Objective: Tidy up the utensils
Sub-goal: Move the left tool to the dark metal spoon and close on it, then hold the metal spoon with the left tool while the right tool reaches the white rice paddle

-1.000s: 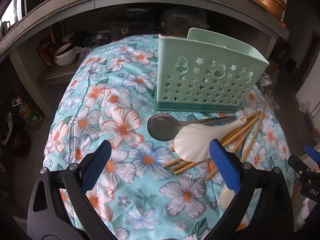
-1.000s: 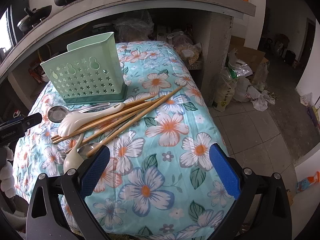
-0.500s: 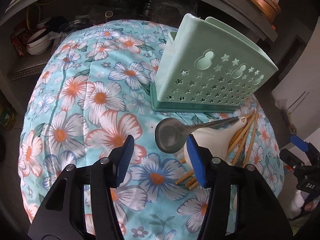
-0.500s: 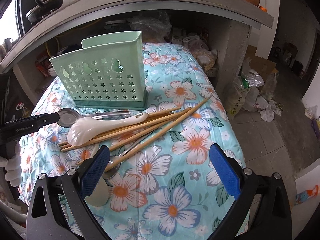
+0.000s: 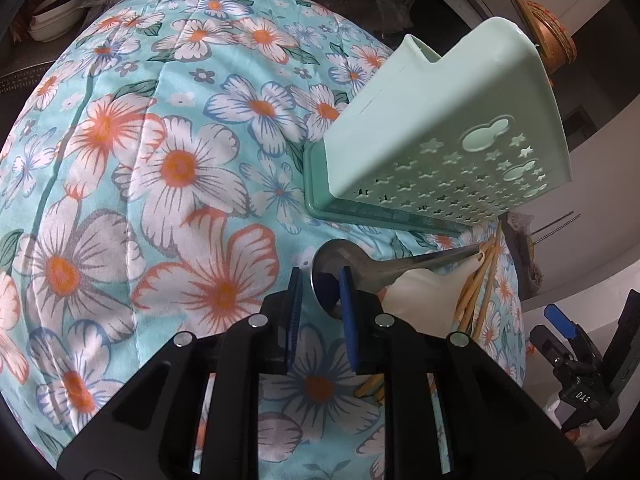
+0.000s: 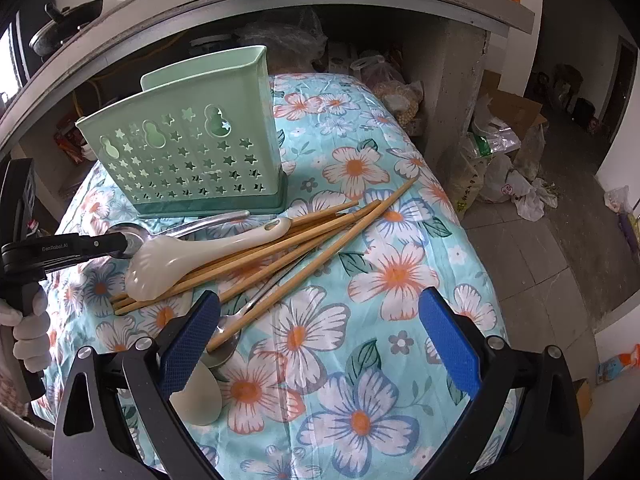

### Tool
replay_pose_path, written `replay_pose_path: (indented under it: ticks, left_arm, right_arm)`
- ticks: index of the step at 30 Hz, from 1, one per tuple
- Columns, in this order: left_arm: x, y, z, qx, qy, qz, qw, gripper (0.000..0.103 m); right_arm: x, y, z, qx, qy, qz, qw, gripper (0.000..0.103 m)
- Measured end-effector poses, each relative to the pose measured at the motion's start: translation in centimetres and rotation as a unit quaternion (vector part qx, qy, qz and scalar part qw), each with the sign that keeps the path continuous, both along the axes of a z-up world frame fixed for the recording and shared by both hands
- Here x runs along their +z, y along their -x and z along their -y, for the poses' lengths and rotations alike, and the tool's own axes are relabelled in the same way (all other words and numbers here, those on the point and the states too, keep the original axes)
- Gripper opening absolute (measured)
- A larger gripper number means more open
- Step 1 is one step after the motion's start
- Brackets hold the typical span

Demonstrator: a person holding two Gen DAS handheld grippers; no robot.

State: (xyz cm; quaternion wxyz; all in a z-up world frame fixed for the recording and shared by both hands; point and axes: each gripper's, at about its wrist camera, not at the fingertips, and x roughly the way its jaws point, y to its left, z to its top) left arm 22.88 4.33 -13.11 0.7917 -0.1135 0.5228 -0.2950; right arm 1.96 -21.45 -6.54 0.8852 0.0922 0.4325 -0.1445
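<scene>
A metal spoon (image 5: 360, 264) lies on the floral cloth in front of the mint-green utensil holder (image 5: 440, 148). My left gripper (image 5: 320, 271) points down at the spoon's bowl. Its jaws are closing: the rim is between them and a narrow gap still shows. From the right wrist view the left gripper (image 6: 120, 245) reaches the same metal spoon (image 6: 188, 226). A white rice spoon (image 6: 192, 252) and several chopsticks (image 6: 304, 236) lie crossed beside it. My right gripper (image 6: 320, 296) hangs open over the cloth, gripping nothing.
A second metal spoon (image 6: 228, 344) and a white spoon (image 6: 198, 392) lie by my right gripper's left finger. The holder (image 6: 192, 148) stands upright behind the pile. A concrete shelf (image 6: 360, 4) overhangs the table. Bags and a box (image 6: 508, 120) sit on the floor right.
My left gripper has dropped and moved forward onto the metal spoon's bowl. Its jaws narrowed from wide open to a small gap. The right gripper edged slightly closer to the pile.
</scene>
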Motion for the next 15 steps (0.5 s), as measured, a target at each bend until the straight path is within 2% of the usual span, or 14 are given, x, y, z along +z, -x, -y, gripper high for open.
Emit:
replay_pose_path:
  ticks: [9,15]
  left_arm:
    - [0.6,0.0,-1.0,0.004,0.015,0.008,0.9999,0.008]
    - [1.2,0.2,-2.3,0.018,0.028,0.014,0.9994,0.006]
  right_arm:
    - [0.1,0.8,-0.2,-0.007,-0.003,0.007,1.0,0.097]
    - [0.5,1.0,-1.1,0.011,0.006,0.018,1.0,0.095]
